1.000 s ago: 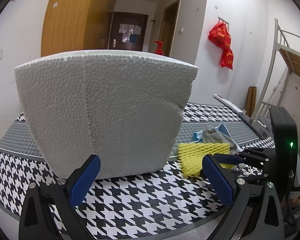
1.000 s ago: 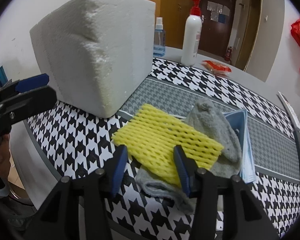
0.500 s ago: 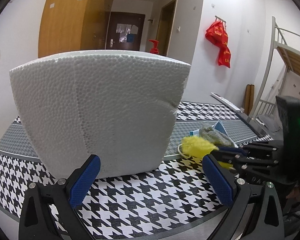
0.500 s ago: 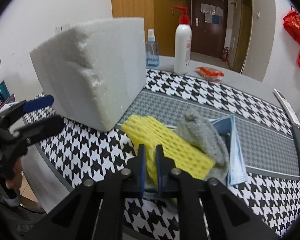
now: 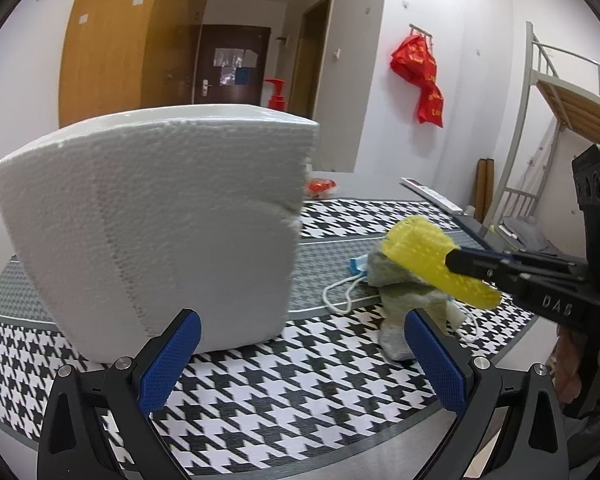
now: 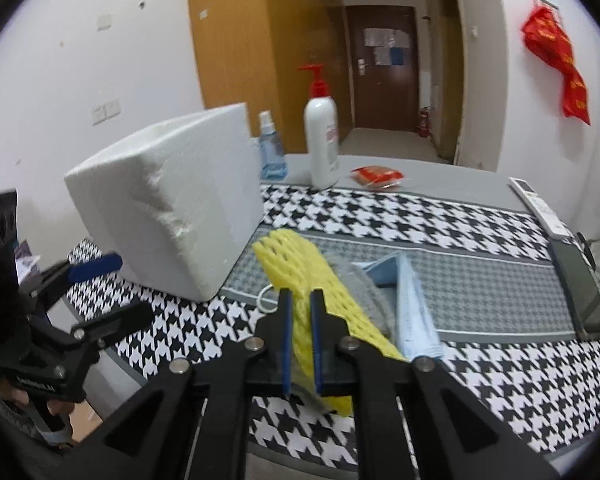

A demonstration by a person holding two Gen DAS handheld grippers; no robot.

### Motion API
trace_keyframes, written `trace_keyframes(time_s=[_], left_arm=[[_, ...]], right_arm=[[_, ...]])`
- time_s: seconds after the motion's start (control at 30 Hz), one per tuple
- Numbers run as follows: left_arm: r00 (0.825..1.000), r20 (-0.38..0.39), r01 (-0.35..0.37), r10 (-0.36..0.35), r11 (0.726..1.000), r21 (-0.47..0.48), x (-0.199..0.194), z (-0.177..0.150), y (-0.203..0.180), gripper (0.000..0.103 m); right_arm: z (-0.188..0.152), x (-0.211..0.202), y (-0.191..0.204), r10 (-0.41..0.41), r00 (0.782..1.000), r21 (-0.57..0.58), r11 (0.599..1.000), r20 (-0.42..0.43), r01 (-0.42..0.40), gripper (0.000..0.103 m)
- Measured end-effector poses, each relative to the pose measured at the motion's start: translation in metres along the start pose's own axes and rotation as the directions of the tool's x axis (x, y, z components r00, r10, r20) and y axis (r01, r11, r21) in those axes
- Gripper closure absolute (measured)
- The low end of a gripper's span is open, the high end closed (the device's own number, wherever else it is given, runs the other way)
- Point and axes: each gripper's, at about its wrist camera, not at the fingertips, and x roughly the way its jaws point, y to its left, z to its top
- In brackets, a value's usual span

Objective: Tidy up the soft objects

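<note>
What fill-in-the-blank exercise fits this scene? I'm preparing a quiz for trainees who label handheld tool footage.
1. The right tool is shut on the ____ foam net sleeve.
2. The left tool is ____, holding nothing.
3. The pump bottle with the white body has a ____ pump head.
4. The white polystyrene foam box stands on the ____-patterned tablecloth.

Missing words: yellow; open; red; houndstooth
</note>
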Motion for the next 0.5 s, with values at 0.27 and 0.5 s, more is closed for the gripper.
trace_keyframes(time_s=[0.27, 0.5], left_arm=[[0.999, -0.016, 0.04, -0.04, 0.999, 0.03, 0.008, 0.003, -0.02, 0.001], [0.995, -0.043, 0.093, -0.09, 0.994, 0.058, 0.019, 0.003, -0.037, 0.001]], right_arm=[[-0.003, -0.021, -0.02, -0.049, 0.998, 0.049, 0.998, 0.034, 0.047, 0.093], [-0.011, -0.037, -0.038, -0.083, 0.995, 0.084, 0.993, 0.056, 0.078, 0.093]])
